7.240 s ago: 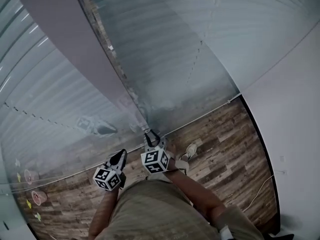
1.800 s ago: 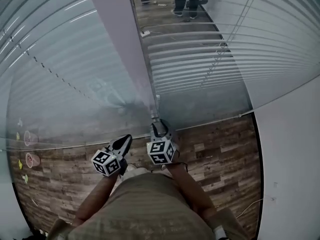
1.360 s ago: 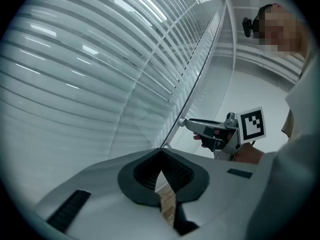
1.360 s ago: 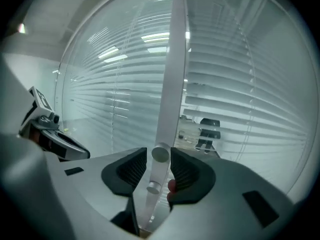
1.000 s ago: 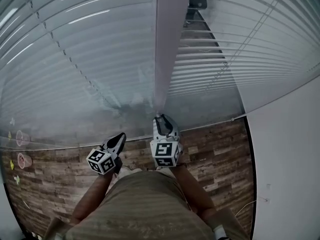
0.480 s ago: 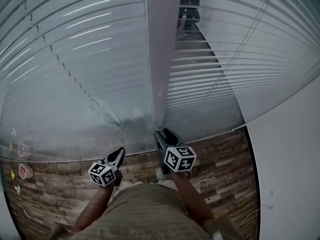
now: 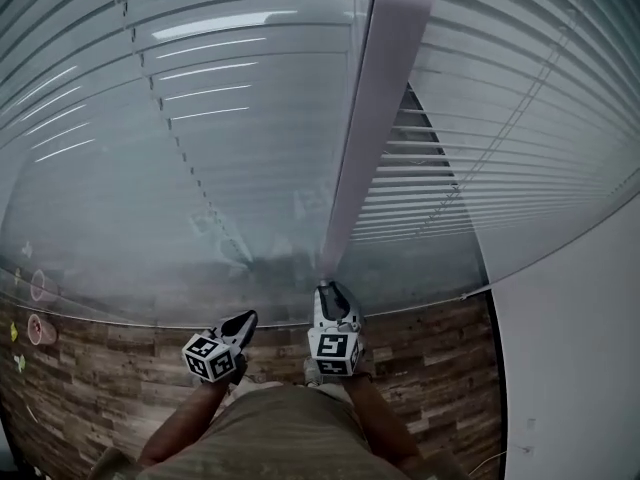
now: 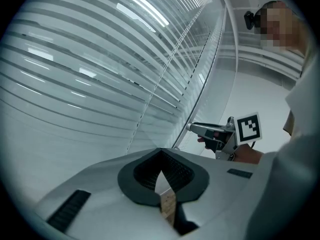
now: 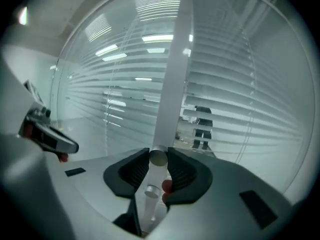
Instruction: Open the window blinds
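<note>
Window blinds [image 7: 200, 118] cover both panes. The right pane's slats show gaps beside the post [image 7: 385, 98]. The right gripper [image 7: 327, 290] had its cube skewed 0.5 s ago; it now sits square. Its jaws just eased wider yet clamp the clear tilt wand [image 9: 158, 157]. Left gripper [image 7: 246, 319]: jaws closed, empty.

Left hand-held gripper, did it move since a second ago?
No. The left hand-held gripper still points at the window's bottom rail, over the wooden floor.
</note>
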Action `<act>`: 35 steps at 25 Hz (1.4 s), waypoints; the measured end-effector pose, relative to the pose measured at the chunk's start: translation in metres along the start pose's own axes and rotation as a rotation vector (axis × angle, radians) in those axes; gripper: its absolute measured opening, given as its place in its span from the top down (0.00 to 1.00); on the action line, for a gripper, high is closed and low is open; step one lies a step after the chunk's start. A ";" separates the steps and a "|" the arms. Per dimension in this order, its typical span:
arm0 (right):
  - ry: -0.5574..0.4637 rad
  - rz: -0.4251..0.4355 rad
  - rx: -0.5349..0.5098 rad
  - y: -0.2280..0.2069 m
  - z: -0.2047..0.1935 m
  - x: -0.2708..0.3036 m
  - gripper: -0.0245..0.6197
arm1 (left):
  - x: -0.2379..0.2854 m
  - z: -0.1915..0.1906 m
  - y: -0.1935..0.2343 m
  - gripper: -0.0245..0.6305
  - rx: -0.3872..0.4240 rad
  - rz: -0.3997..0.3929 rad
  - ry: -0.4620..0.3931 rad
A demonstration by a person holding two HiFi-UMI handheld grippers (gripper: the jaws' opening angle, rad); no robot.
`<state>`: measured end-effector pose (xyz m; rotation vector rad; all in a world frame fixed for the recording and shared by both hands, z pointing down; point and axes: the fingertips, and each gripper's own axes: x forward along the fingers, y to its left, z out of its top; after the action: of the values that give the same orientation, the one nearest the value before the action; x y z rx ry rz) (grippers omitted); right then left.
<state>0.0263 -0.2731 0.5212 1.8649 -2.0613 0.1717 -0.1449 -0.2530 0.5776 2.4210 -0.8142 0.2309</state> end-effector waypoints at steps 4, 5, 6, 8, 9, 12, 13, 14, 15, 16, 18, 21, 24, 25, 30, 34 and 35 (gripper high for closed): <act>0.027 0.245 0.807 -0.014 -0.007 0.008 0.77 | 0.001 0.004 0.006 0.94 -0.014 0.006 -0.019; 0.030 0.295 0.933 -0.015 -0.007 0.013 0.77 | 0.002 0.005 0.010 0.94 -0.017 0.009 -0.022; 0.033 0.324 0.985 -0.014 -0.008 0.016 0.77 | 0.002 0.004 0.015 0.94 -0.021 0.011 -0.022; 0.027 0.333 0.965 -0.011 -0.008 0.017 0.77 | 0.001 0.001 0.020 0.94 -0.029 0.014 -0.017; 0.016 0.325 0.918 -0.010 -0.007 0.016 0.77 | 0.001 0.000 0.021 0.94 -0.032 0.015 -0.014; -0.014 0.237 0.574 -0.005 -0.002 0.009 0.68 | 0.001 -0.002 0.021 0.94 -0.030 0.015 -0.011; -0.014 0.186 0.415 -0.003 -0.001 0.008 0.67 | 0.001 -0.001 0.022 0.94 -0.029 0.016 -0.012; -0.012 0.137 0.281 0.000 -0.001 0.009 0.67 | 0.001 0.000 0.023 0.94 -0.028 0.017 -0.014; -0.010 0.096 0.195 0.002 -0.001 0.012 0.67 | 0.001 0.001 0.025 0.94 -0.028 0.020 -0.016; -0.011 0.069 0.165 0.003 -0.003 0.015 0.68 | 0.001 0.001 0.028 0.94 -0.027 0.023 -0.017; -0.012 0.060 0.233 0.005 -0.011 0.020 0.76 | 0.000 -0.004 0.035 0.94 -0.022 0.028 -0.019; 0.006 0.145 0.587 0.002 -0.029 0.025 0.76 | 0.002 -0.012 0.043 0.94 -0.016 0.032 -0.019; 0.043 0.318 1.112 -0.006 -0.035 0.030 0.76 | 0.005 -0.012 0.047 0.94 -0.019 0.034 -0.019; 0.049 0.356 1.192 -0.008 -0.034 0.031 0.76 | 0.006 -0.012 0.047 0.94 -0.020 0.034 -0.018; 0.029 0.281 0.765 0.001 -0.029 0.026 0.75 | 0.010 -0.010 0.046 0.94 -0.016 0.024 -0.013; 0.026 0.099 0.261 0.010 -0.032 0.026 0.71 | 0.009 -0.009 0.049 0.94 -0.014 0.027 -0.017; 0.024 0.063 0.211 0.008 -0.033 0.027 0.72 | 0.008 -0.009 0.051 0.94 -0.015 0.029 -0.017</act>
<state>0.0224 -0.2871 0.5623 1.9062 -2.1591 0.4410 -0.1688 -0.2848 0.6114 2.4016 -0.8560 0.2156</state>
